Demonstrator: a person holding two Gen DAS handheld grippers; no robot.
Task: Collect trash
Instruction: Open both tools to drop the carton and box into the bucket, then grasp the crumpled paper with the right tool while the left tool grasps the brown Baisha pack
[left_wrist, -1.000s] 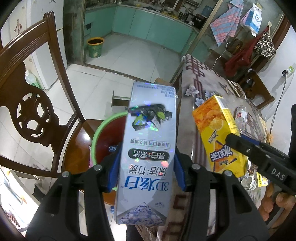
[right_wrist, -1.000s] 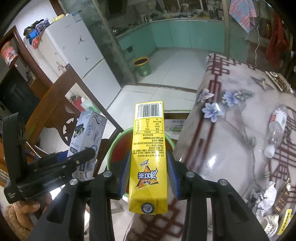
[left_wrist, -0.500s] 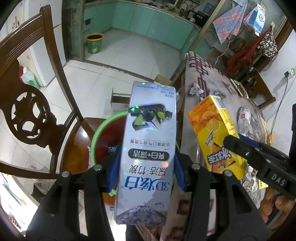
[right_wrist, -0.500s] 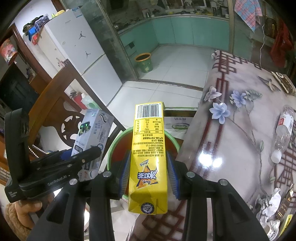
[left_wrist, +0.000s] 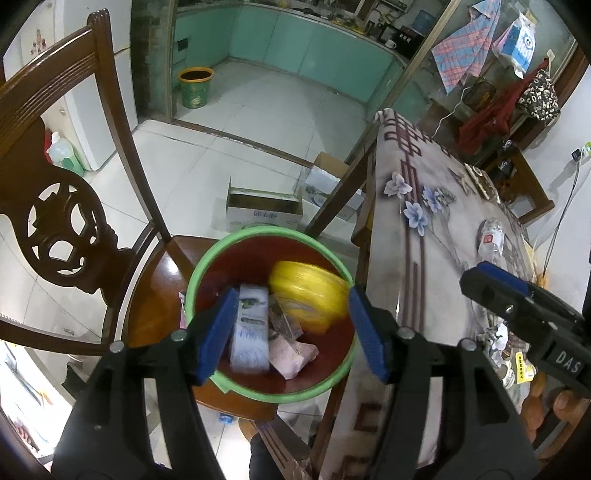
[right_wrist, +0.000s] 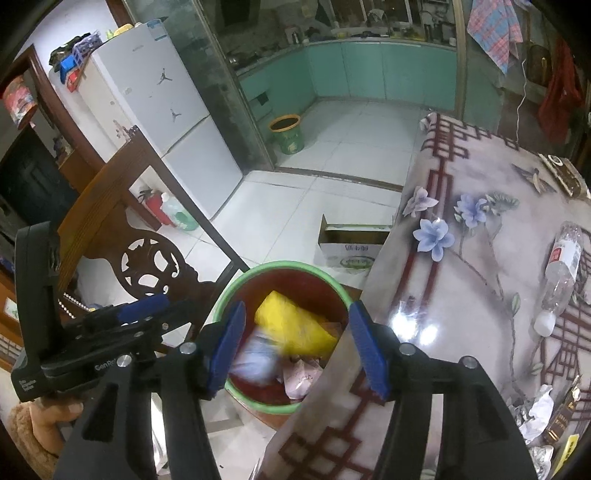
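Left gripper and right gripper angle down over the bin, jaws opening, apparently empty.

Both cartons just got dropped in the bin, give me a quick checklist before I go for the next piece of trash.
1. Left gripper free, fingers opening: ok.
2. Right gripper free, fingers opening: ok.
3. Yellow carton inside green-rimmed bin: ok.
4. Silver box inside bin: ok.
5. Both settled: cannot tell, blurred.
6. Trash left on table, plastic bottle and crumpled paper: not ok.

Two cartons, one bin, one bottle.
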